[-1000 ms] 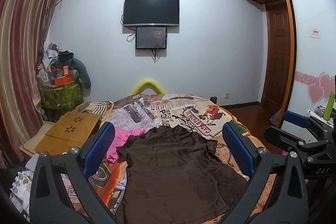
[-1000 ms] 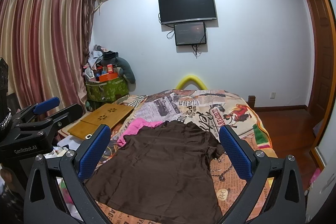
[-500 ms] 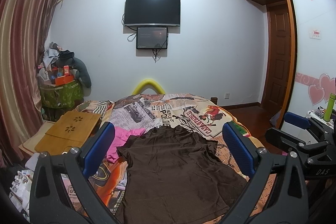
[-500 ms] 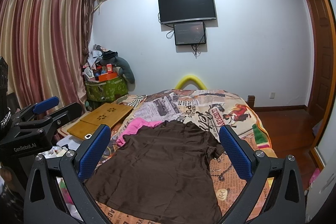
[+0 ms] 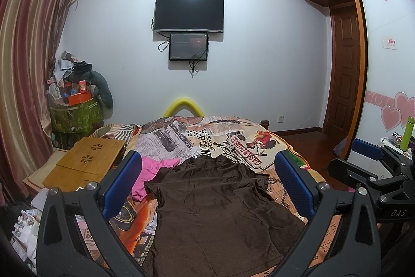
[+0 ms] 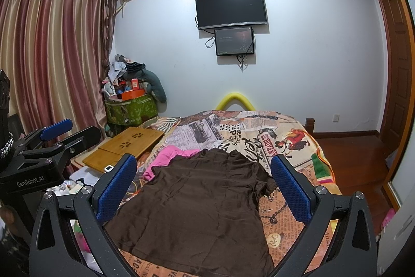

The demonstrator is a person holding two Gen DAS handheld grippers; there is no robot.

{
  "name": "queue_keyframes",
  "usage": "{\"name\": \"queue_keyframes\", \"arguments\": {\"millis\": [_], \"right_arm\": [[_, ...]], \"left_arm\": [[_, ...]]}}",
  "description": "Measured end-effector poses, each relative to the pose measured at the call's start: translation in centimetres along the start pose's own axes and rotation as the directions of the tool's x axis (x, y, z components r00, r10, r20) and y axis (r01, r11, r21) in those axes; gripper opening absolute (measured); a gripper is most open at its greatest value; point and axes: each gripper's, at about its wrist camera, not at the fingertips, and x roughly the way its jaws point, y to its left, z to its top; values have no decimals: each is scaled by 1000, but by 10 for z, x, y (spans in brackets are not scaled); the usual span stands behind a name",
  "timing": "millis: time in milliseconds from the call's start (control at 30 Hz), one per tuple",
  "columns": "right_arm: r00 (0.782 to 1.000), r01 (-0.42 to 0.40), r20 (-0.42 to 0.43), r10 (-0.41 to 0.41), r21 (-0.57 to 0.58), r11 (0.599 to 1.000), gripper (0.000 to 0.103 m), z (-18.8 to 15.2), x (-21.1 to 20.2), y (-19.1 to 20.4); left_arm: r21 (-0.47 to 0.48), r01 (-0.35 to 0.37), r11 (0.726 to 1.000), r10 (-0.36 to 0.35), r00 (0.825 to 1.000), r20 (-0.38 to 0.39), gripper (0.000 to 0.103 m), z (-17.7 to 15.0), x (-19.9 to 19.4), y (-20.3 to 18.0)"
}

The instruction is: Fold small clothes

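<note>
A brown T-shirt (image 5: 215, 207) lies spread flat on the bed, collar toward the far end; it also shows in the right wrist view (image 6: 199, 204). A pink garment (image 5: 153, 170) lies crumpled beside its left shoulder, also in the right wrist view (image 6: 171, 155). My left gripper (image 5: 207, 181) is open and empty, held above the shirt's near part. My right gripper (image 6: 203, 183) is open and empty, held above the shirt too. The right gripper shows at the right edge of the left wrist view (image 5: 376, 168), the left gripper at the left edge of the right wrist view (image 6: 52, 144).
The bed carries a newspaper-print cover (image 5: 233, 136). A wooden lap desk (image 5: 85, 162) lies at the bed's left side. A green storage box piled with things (image 5: 75, 113) stands by the curtain. A TV (image 5: 189, 13) hangs on the far wall. A wooden floor (image 6: 355, 155) lies right of the bed.
</note>
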Motion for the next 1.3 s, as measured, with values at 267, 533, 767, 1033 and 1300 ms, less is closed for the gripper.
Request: {"name": "queue_keyframes", "arguments": {"millis": [267, 533, 767, 1033, 1300], "right_arm": [[1000, 1, 0, -1, -1, 1000, 103, 0, 0, 1], [1000, 2, -1, -2, 1, 1000, 103, -1, 0, -1], [1000, 4, -9, -4, 4, 1000, 103, -4, 2, -3], [999, 12, -48, -11, 20, 1000, 103, -9, 22, -16], [991, 75, -116, -70, 35, 997, 102, -16, 63, -45]], "left_arm": [[-1, 1, 1000, -1, 1000, 0, 103, 0, 0, 0], [-4, 2, 1000, -2, 1000, -2, 103, -2, 1, 1], [-6, 1, 1000, -1, 1000, -9, 103, -4, 5, 1], [-37, 7, 999, -10, 998, -58, 103, -12, 34, 9], [-106, -17, 994, -1, 986, -165, 103, -13, 93, 37]]}}
